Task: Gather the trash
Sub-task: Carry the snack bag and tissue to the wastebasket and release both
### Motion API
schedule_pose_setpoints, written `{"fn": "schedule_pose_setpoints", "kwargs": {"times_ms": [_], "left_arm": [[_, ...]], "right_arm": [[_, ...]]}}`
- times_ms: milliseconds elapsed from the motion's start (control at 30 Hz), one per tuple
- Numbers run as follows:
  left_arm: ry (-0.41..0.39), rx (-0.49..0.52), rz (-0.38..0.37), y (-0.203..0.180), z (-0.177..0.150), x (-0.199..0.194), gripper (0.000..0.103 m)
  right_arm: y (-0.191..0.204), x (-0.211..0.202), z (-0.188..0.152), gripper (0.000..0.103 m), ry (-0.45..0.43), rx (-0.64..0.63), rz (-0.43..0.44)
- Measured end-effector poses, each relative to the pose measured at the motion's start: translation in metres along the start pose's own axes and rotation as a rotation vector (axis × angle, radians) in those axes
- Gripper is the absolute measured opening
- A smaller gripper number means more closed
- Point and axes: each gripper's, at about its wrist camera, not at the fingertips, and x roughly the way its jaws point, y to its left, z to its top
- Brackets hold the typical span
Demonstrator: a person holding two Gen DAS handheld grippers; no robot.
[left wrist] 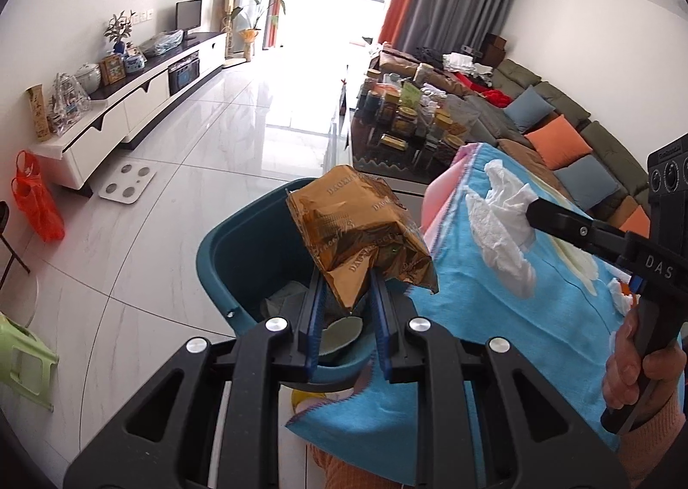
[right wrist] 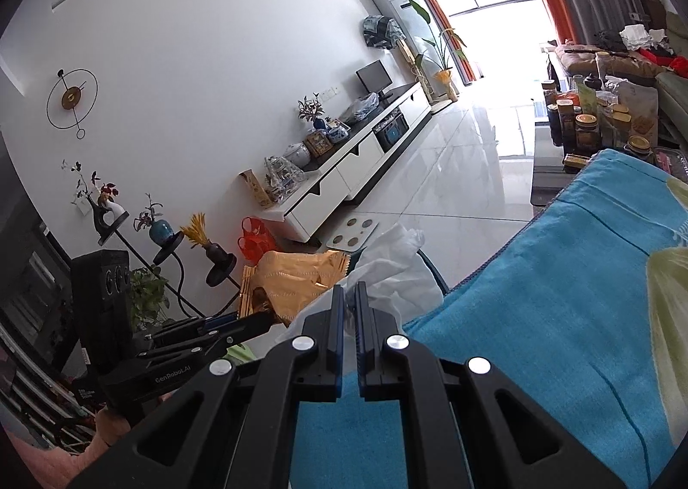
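Left gripper (left wrist: 346, 295) is clenching a crumpled gold wrapper (left wrist: 363, 233) above the open teal bin (left wrist: 223, 248), while a white tissue (left wrist: 501, 222) is being pinched by the right gripper (left wrist: 531, 205) over the blue cloth (left wrist: 494, 317). The drop-off step is judged to be in hand. Next, each piece is probably to be brought over the bin's mouth and the jaws opened.

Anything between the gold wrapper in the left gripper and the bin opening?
Nothing visible. The left gripper holds the gold wrapper right over the open teal bin, with only trash already inside below it. The right gripper, shut on a white tissue, is off to the side over the blue towel.
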Motion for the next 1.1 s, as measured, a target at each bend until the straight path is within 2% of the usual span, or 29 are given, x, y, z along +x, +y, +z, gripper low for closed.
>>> {"fn": "schedule_pose_setpoints", "kwargs": {"times_ms": [433,600,767,867,900,967,1100], "left_arm": [[0.061,-0.027,0.084,0.022,0.003,0.036,0.022],[0.099,-0.06,0.084,0.031,0.002,0.055,0.022],[0.126,-0.091,0.077,0.037,0.003,0.071,0.022],[0.131,-0.106,0.069,0.039,0.002,0.076,0.032],[0.13,-0.111,0.072,0.04,0.002,0.076,0.032],[0.124,-0.121,0.067,0.042,0.001,0.075,0.033],[0.084,-0.122,0.058,0.038,0.003,0.062,0.037]], "right_arm": [[0.008,0.074,0.011,0.004,0.115,-0.01,-0.051],[0.006,0.098,0.011,0.006,0.163,0.009,-0.077],[0.006,0.111,0.008,0.009,0.207,0.024,-0.079],[0.006,0.116,0.006,0.011,0.215,0.027,-0.086],[0.005,0.117,0.006,0.015,0.22,0.031,-0.087],[0.004,0.116,0.005,0.02,0.22,0.034,-0.088],[0.005,0.099,0.004,0.02,0.194,0.038,-0.078]]}}
